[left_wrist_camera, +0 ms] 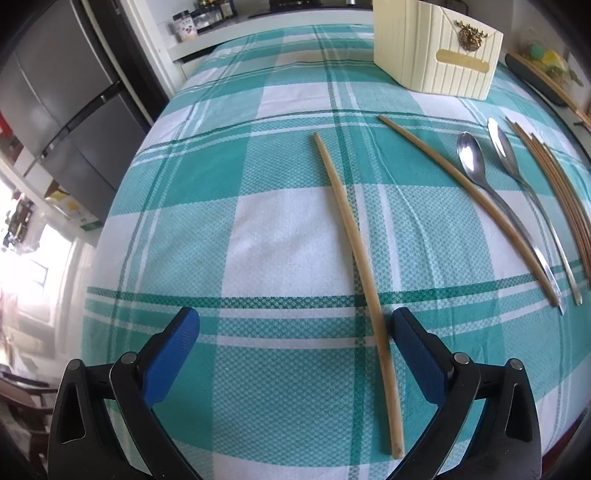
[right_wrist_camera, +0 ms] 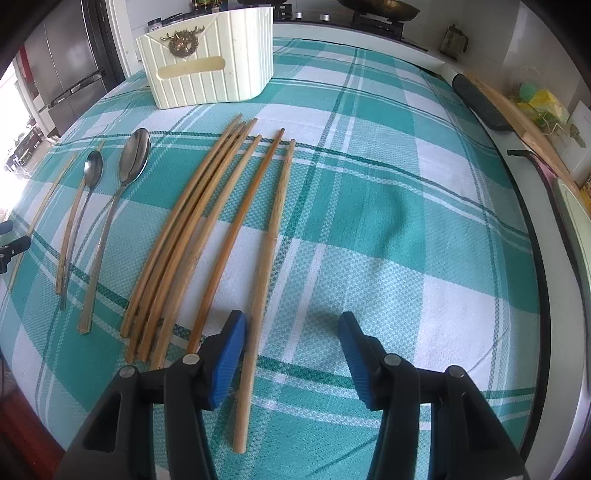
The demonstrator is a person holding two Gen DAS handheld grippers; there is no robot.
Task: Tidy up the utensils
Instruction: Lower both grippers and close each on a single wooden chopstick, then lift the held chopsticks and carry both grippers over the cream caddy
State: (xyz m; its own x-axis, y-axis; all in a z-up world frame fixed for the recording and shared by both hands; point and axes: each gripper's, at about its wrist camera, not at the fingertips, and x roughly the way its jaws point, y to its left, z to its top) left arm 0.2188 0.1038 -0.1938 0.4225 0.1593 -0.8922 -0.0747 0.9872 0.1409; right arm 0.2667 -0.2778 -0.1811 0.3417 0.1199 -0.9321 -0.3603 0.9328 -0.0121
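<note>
The tabletop (left_wrist_camera: 258, 236) wears a woven cloth in teal-and-white plaid, faintly creased; a cream holder (left_wrist_camera: 436, 48), ribbed plastic with a brass crest and a slot handle, stands at its far side and serves as landmark. Nearer than the holder, thin round chopsticks lie flat, long axes running roughly from the cameras toward it; a pale chopstick (left_wrist_camera: 354, 236) lies alone, its near end just beside the right pad of the left tool (left_wrist_camera: 293, 332), which is spread wide and grips nothing; the stick lies between its blue ribbed pads. To the right of that stick lies a tan chopstick (left_wrist_camera: 469, 206), then two steel spoons (right_wrist_camera: 92, 173) (right_wrist_camera: 135, 155), polished, bowls toward the holder, slim handles toward the cameras; the tan stick rests against the smaller spoon's handle. Right of the spoons, a bundle (right_wrist_camera: 181, 236) of darker bamboo sticks lies packed side by side, with a further stick (right_wrist_camera: 229, 236) just apart; the last stick (right_wrist_camera: 266, 258) runs between the pads of the right tool (right_wrist_camera: 291, 334), close to the left pad; this tool too stands open and empty. Beyond the holder, a grey fridge (left_wrist_camera: 66, 92) and a shelf of jars (left_wrist_camera: 192, 22); along the tabletop's right edge, a dark oblong pad (right_wrist_camera: 480, 103) and a wooden rail (right_wrist_camera: 524, 122).
</note>
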